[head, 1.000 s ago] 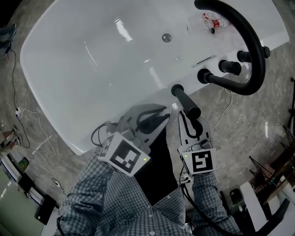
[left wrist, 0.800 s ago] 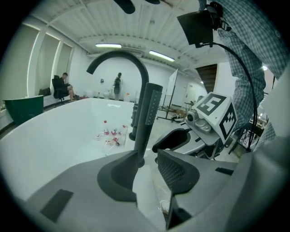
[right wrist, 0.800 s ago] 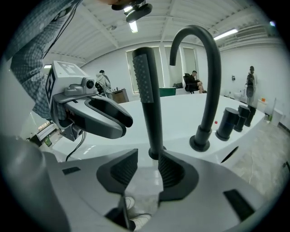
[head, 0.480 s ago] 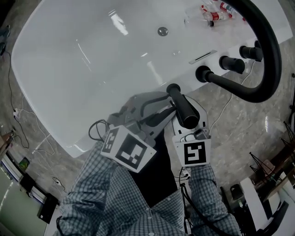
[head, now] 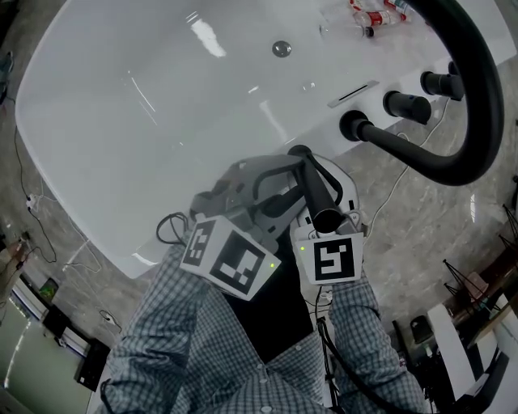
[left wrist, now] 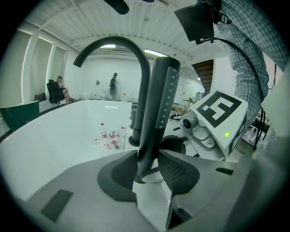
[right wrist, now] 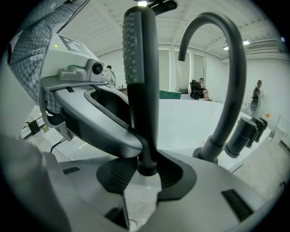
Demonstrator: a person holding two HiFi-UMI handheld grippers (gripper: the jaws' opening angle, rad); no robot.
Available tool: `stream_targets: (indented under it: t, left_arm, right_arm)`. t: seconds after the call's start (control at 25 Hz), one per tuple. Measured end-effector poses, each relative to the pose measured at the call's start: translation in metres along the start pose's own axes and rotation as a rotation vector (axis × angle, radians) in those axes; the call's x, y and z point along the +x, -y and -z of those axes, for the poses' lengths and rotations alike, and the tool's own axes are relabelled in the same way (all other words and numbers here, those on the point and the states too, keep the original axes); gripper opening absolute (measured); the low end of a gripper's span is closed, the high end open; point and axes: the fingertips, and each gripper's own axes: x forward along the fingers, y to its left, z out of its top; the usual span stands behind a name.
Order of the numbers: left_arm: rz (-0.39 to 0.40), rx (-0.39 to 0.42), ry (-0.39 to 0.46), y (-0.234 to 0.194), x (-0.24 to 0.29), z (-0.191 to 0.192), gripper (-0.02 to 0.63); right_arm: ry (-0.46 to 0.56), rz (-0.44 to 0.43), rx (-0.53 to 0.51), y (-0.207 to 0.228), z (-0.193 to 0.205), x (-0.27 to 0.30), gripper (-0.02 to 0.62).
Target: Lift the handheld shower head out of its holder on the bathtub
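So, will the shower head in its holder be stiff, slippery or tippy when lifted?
Probably stiff: the shower head looks like one rigid bar. Its smooth dark handle may slip; the dotted face could give grip. Tall and slim, it might tilt once free of the holder.

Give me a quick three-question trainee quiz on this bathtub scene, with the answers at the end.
1. True or false: the shower head lies flat inside the bathtub.
2. What stands between the jaws of both the left gripper and the right gripper? A) the faucet's spout B) the shower head's handle C) a bottle
3. What small loose things lie inside the tub?
Key: 1 false, it stands upright at the rim. 2 B; both pairs of jaws have just been opening and stand apart around it. 3 small bottles.
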Motion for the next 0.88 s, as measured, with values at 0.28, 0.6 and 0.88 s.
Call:
stream_targets:
  t: [0.28,0.6,0.88]
  left_arm:
    - [0.040,0.043,-0.015,-0.002,-0.001,-0.001,0.115]
    - [0.047,0.047,-0.018,-0.002,-0.008,-0.008,0.115]
    - [0.064,0.083,-0.007,0.005,-0.025,-0.034,0.115]
  right_arm:
    - [-0.005,0.005,0.028,0.000,-0.001,-0.001,0.127]
    - [-0.001,0.011,0.029,0.000,-0.011,-0.006,0.127]
    - [0.008,0.028,0.036,0.001,-0.035,-0.027,0.127]
